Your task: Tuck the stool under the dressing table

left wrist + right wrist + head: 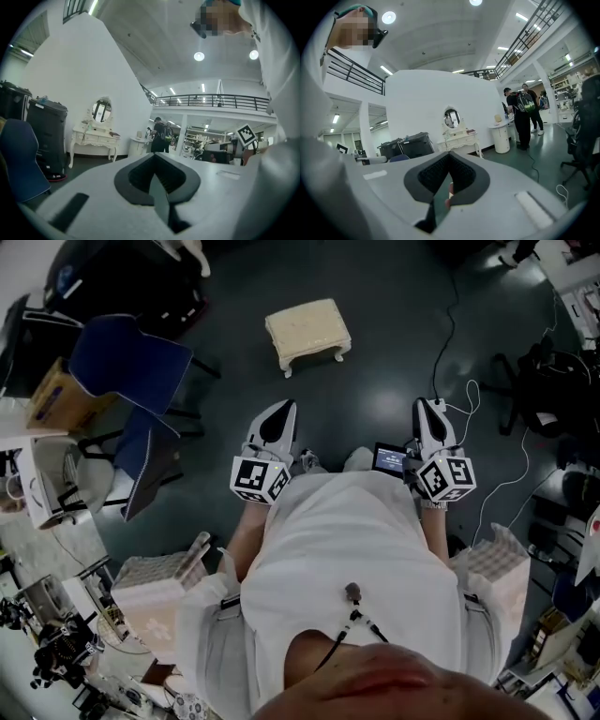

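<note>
Stool on dark floor

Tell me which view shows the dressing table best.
The left gripper view: the dressing table stands whole, with its oval mirror, against the white wall. The right gripper view shows it smaller. The head view does not show it.

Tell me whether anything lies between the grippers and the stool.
Nothing visible does. Bare dark floor runs from the left gripper and the right gripper, both shut and empty, to the stool. A cable trails by the right gripper, clear of the stool.
</note>
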{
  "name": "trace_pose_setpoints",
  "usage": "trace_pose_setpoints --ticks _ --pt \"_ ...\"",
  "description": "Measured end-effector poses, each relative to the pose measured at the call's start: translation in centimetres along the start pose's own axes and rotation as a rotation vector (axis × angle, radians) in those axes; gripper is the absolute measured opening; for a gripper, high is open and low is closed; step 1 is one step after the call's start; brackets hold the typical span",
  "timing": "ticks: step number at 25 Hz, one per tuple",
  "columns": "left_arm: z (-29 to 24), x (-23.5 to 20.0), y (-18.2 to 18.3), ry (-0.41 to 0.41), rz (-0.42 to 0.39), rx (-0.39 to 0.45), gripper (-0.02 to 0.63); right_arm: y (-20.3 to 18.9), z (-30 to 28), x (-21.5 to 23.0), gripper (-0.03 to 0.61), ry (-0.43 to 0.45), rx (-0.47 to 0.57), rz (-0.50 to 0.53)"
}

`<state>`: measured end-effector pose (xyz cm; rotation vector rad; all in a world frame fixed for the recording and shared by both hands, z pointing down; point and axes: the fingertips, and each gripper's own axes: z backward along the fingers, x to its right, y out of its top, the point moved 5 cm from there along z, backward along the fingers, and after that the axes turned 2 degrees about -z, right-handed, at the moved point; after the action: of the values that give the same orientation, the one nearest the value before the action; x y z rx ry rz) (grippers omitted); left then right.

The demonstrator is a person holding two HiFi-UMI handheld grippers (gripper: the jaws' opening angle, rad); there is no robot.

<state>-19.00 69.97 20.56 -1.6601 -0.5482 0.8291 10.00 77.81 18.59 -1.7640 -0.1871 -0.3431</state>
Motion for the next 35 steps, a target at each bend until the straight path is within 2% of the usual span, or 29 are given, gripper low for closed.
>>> trace_pose_setpoints --ticks 4,9,15,20,25,30,35 --pt "-1.6 -1.8 -0.9 0.047 0.026 -0.012 0.006 0.3 -2.6 1.7 0.008 0.012 -0.025 -0.007" --pt "-5.1 -1.9 -0.7 0.082 0.044 0.012 0.006 0.6 -7.2 4.6 0.008 0.062 -0.072 -0.014" --pt "-11.5 -2.3 0.7 0.175 0.026 0.015 0.008 4.1 -15.3 9.3 0.008 0.179 -0.081 -0.023" --pt "-16.9 -3.9 3.0 0.274 0.019 0.054 0.008 7.6 -22.6 12.9 0.008 0.272 -0.095 0.026" --pt "-21.7 -5.4 3.8 0.366 0.029 0.078 0.008 9.9 -28.7 16.3 0.008 0.360 -0.129 0.070" --pt "-24.0 -7.5 3.1 0.423 0.047 0.063 0.008 9.9 -34.3 18.6 0.008 0.420 -0.183 0.079" --pt "-25.6 -10.1 1.4 0.448 0.071 -0.003 0.008 8.0 -39.2 20.8 0.008 0.412 -0.237 0.101"
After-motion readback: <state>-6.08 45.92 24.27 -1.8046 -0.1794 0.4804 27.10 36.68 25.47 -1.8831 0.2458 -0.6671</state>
